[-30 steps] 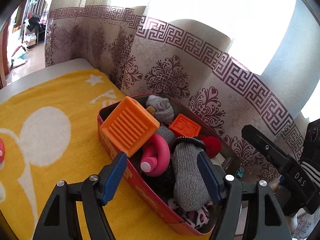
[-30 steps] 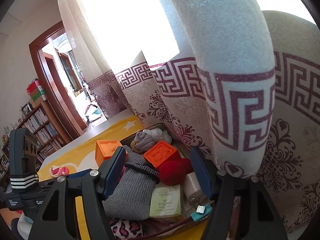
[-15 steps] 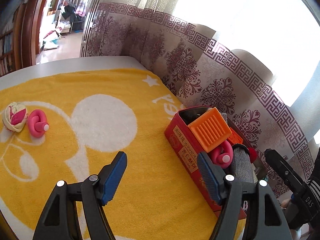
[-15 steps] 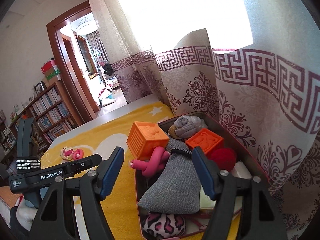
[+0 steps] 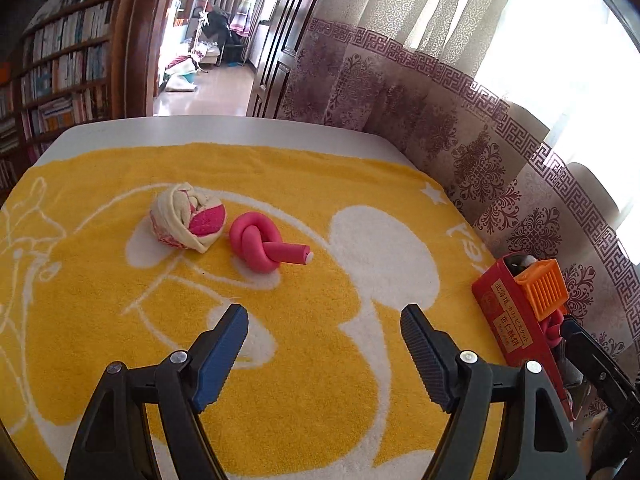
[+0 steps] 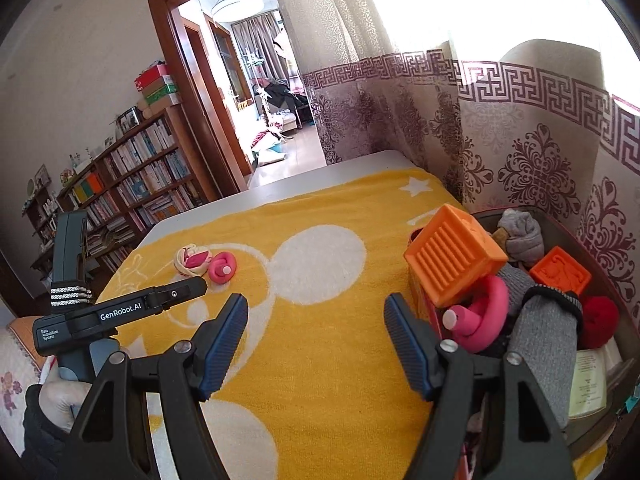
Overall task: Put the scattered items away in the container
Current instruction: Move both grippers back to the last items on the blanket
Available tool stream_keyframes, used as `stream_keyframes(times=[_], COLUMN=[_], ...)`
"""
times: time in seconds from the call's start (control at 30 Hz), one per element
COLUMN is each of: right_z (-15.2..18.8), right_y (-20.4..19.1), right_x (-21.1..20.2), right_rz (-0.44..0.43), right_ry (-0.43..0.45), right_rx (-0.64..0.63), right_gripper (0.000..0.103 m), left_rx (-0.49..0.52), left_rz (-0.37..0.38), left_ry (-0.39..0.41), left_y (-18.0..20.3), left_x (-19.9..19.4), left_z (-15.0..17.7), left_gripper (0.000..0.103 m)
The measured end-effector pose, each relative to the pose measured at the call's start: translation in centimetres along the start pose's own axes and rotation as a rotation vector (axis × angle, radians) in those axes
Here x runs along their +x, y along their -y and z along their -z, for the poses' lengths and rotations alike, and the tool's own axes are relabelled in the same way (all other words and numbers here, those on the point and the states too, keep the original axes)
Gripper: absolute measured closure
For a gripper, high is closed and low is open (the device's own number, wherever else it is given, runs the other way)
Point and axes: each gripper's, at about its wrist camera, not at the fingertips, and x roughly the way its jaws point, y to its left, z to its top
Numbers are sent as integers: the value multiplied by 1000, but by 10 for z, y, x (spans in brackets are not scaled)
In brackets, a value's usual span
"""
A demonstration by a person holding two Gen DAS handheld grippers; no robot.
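Two loose items lie on the yellow towel (image 5: 304, 320): a cream-and-pink rolled cloth (image 5: 186, 222) and beside it a pink knotted tube (image 5: 262, 246); both appear far off in the right wrist view as the cloth (image 6: 192, 260) and the tube (image 6: 222, 267). My left gripper (image 5: 324, 332) hovers short of them, its jaws opening with nothing between them. The red tin (image 5: 512, 328) sits at the right edge, filled with an orange cube (image 6: 452, 256), a pink tube (image 6: 480, 320), a grey sock (image 6: 548, 344) and more. My right gripper (image 6: 316, 320) stands open and empty just left of the tin.
A patterned curtain (image 5: 480, 144) hangs close behind the table's right side. A bookshelf (image 6: 132, 184) and an open doorway (image 6: 248, 92) lie beyond the far edge. A person's hand (image 6: 64, 396) holds the left gripper's handle at lower left.
Both grippers swung left, away from the tin and out over the towel. The cloth roll and pink tube came into the left wrist view. The left jaws spread wider.
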Motion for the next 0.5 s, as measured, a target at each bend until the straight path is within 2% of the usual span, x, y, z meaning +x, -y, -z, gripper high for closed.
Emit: stream_keyframes(times=[0.13, 0.27, 0.4, 0.5], right_z=[0, 1, 5, 10], right_y=[-13, -27, -37, -37], right_x=[17, 33, 48, 58], right_rz=[-27, -47, -42, -44], right_ry=[-26, -51, -76, -92], right_rx=[-1, -14, -31, -27], right_gripper=[28, 28, 28, 28], left_rx=[-32, -90, -141, -134], left_rz=[-95, -154, -176, -182], left_ry=[16, 11, -12, -27], left_y=[-39, -73, -93, -93], left_x=[-5, 2, 17, 29], left_z=[-6, -14, -23, -31], left_gripper=[23, 23, 23, 23])
